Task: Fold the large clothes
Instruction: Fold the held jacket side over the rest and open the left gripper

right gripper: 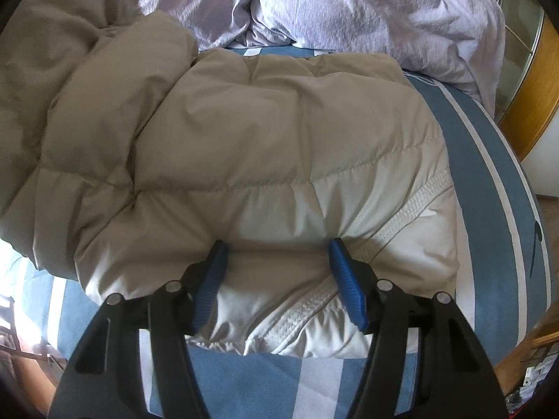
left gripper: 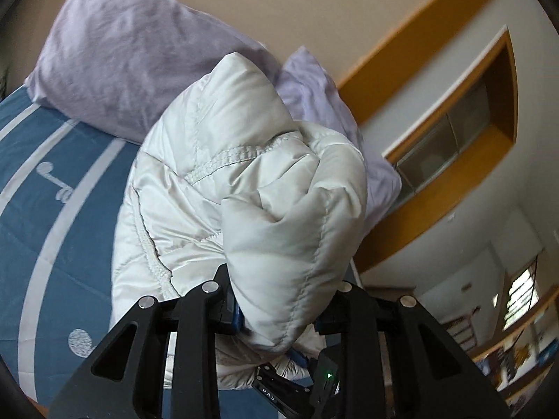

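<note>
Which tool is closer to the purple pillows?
Left. The left tool holds a bunch of the puffy jacket up near the purple pillows; the right tool presses the jacket's near edge, farther away.

White letters "UAS" (faint, tilted) mark a black device (left gripper: pixel 279 392).

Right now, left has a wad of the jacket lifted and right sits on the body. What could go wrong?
1. The left gripper pinches only a puffy fold of the slick white jacket; it could slip out mid-fold.
2. The right gripper has its pads pressed into the jacket on the bed; whether they grip it is unclear, so the body may drag.
3. The pillows sit close behind; the lifted part could land on them.
</note>
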`<state>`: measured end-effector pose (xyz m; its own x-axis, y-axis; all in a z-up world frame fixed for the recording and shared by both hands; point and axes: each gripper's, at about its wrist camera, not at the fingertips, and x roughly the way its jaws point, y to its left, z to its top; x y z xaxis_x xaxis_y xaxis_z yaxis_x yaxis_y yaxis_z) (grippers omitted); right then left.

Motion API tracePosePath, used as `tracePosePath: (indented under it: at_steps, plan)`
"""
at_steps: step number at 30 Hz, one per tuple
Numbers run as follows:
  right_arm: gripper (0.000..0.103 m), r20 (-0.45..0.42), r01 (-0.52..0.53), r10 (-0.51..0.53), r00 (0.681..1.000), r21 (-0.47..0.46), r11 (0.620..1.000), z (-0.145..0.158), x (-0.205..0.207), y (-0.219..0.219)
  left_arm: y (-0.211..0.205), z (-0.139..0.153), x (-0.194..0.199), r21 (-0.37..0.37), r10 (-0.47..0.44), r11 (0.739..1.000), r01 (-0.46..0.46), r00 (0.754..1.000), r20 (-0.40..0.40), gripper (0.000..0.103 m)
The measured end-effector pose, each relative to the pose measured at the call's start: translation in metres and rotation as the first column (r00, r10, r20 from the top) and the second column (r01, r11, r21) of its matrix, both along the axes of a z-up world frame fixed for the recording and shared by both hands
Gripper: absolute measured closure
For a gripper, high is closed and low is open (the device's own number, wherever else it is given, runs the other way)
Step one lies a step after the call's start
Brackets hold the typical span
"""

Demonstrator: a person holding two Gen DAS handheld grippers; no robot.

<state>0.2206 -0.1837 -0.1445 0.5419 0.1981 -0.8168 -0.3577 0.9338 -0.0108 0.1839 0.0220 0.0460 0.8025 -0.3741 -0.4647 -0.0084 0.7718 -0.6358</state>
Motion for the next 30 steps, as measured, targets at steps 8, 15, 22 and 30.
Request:
tracePosePath:
  at_steps: [8, 15, 22, 30]
  plan:
    - [0.042, 0.005, -0.029, 0.029, 1.0, 0.063, 0.998, 0.002, -0.002, -0.013, -0.059, -0.002, 0.012, 0.172, -0.074, 0.982, 0.078, 0.997, -0.026, 0.076]
    - [0.042, 0.028, -0.029, 0.026, 0.999, 0.121, 0.992, 0.008, -0.012, -0.033, -0.103, -0.016, 0.022, 0.275, -0.144, 0.948, 0.159, 0.987, -0.072, 0.076]
    - [0.045, 0.04, 0.003, -0.009, 0.999, 0.158, 0.987, 0.012, -0.016, -0.055, -0.134, -0.035, 0.037, 0.315, -0.206, 0.919, 0.237, 0.97, -0.128, 0.076]
    - [0.045, 0.046, 0.041, -0.05, 0.998, 0.175, 0.984, 0.012, -0.019, -0.072, -0.156, -0.055, 0.046, 0.327, -0.255, 0.895, 0.305, 0.949, -0.185, 0.076]
